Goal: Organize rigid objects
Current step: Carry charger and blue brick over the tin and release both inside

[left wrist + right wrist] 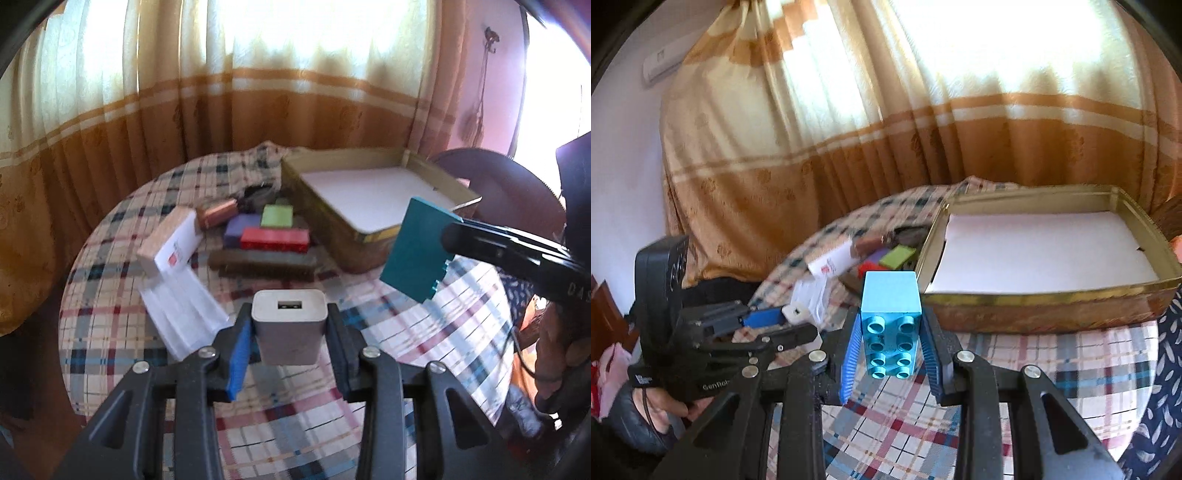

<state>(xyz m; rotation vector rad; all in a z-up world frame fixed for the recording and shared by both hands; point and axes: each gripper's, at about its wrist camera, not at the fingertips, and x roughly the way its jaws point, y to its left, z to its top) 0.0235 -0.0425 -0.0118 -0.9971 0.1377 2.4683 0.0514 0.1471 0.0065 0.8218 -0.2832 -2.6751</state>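
Observation:
My left gripper (290, 326) is shut on a white USB charger (290, 314), held off the plaid table with its port facing away. From the right, my right gripper (450, 242) carries a teal studded brick (415, 247) in front of the open gold tin (325, 221). In the right wrist view the right gripper (892, 343) is shut on that blue brick (890, 314), studs towards the camera, just before the tin's front wall (1052, 310). The left gripper (790, 325) with the charger (796, 312) shows at the left. White paper lines the tin's floor.
Left of the tin lie a red block (275, 238), a green block (277, 216), a purple block (240, 227), a brown brush (262, 262), a copper-coloured piece (216, 214), a white box (171, 243) and folded white sheets (184, 314). Curtains hang behind the round table.

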